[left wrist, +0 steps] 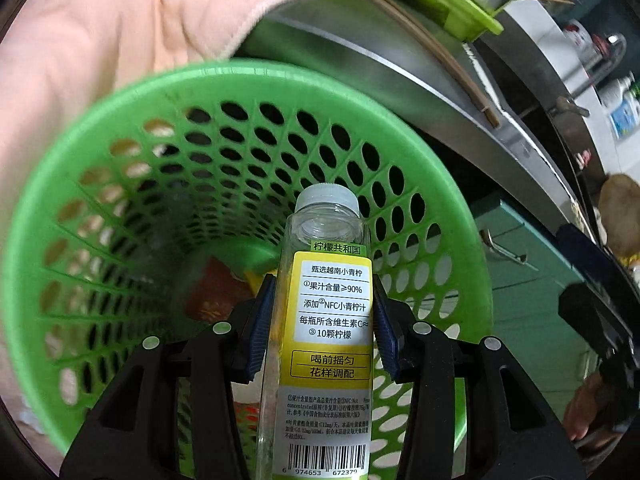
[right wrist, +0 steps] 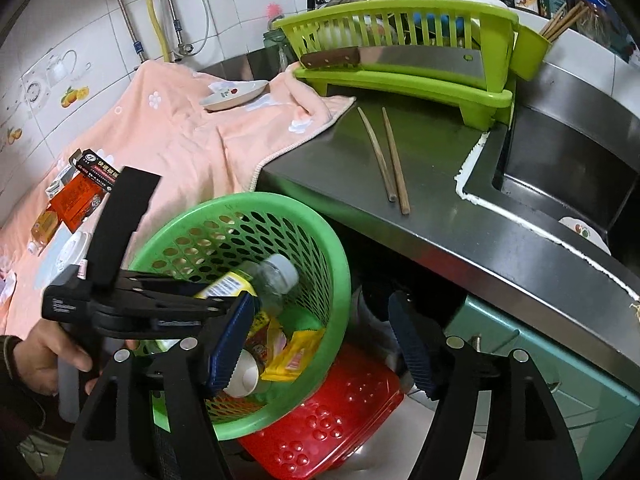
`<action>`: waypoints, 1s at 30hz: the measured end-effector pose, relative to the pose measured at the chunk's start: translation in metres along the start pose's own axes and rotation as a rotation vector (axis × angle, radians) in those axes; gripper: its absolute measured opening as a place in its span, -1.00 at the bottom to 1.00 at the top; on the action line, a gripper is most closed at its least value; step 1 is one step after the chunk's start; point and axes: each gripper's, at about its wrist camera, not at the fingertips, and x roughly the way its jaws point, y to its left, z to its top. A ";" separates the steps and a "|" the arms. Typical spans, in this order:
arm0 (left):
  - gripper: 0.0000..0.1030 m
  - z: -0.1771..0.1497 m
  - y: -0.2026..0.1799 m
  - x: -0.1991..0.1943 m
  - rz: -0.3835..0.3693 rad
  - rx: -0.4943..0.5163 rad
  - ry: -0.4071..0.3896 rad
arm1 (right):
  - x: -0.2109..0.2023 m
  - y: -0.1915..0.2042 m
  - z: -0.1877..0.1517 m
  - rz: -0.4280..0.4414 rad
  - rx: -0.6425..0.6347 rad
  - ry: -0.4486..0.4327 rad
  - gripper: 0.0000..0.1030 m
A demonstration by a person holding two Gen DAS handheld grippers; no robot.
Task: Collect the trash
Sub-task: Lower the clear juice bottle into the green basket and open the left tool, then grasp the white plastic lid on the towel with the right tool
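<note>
Clear plastic bottle (left wrist: 326, 320) (yellow label, white cap at twelve o'clock) is clamped in the left claw (left wrist: 322, 328) above the green basket (left wrist: 120, 120); the right claw (right wrist: 324, 344) gapes empty.

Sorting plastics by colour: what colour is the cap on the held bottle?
White, on the clear bottle; its cap shows best in the left wrist view.

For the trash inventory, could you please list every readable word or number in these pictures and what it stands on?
All legible text is on the clear plastic bottle with yellow label:
"柠檬共和国"
"甄选越南小青柠"
"果汁含量≥90%"
"添加NFC小青柠汁"
"10颗柠檬"
"喝前摇匀 花样调配"
Barcode: "6 974653 672379"
Fine print above the barcode: too small.
Black and orange packets on the pink cloth: blurred.
</note>
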 end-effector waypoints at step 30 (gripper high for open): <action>0.10 -0.067 0.092 -0.181 0.114 -0.114 -0.335 | -0.006 0.102 0.021 0.157 -0.144 -0.040 0.45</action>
